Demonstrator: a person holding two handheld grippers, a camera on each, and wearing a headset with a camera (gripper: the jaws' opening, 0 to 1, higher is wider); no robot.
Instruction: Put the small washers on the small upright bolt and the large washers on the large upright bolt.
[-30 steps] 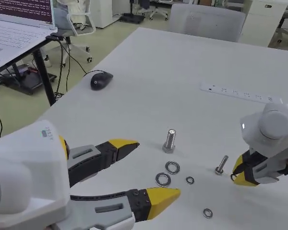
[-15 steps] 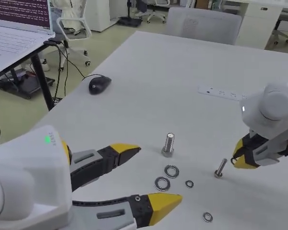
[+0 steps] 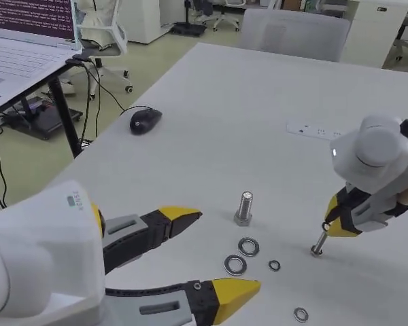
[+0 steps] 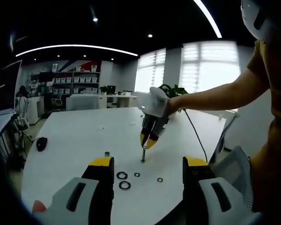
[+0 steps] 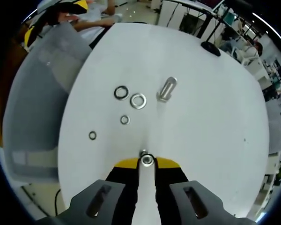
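Note:
The large bolt (image 3: 243, 207) (image 5: 167, 89) stands upright on the white table (image 3: 211, 102). Right of it the small bolt (image 3: 318, 244) (image 4: 143, 155) stands slightly tilted. My right gripper (image 3: 328, 227) (image 4: 147, 143) (image 5: 146, 162) is shut on a small washer (image 5: 146, 160) held right at the small bolt's top. Two large washers (image 3: 248, 246) (image 3: 235, 265) (image 5: 138, 101) lie in front of the large bolt. Two small washers (image 3: 275, 265) (image 3: 300, 314) (image 5: 125, 120) lie loose nearby. My left gripper (image 3: 230, 252) (image 4: 149, 164) hangs open at the near left, holding nothing.
A black mouse (image 3: 145, 121) lies at the table's left edge. A white power strip (image 3: 313, 131) lies at the far right. A laptop (image 3: 20, 47) sits on a stand to the left, and a grey chair (image 3: 292, 30) stands beyond the far edge.
My right gripper has risen and come from beside the small bolt to over its top, still carrying the washer. The left gripper stays open in place.

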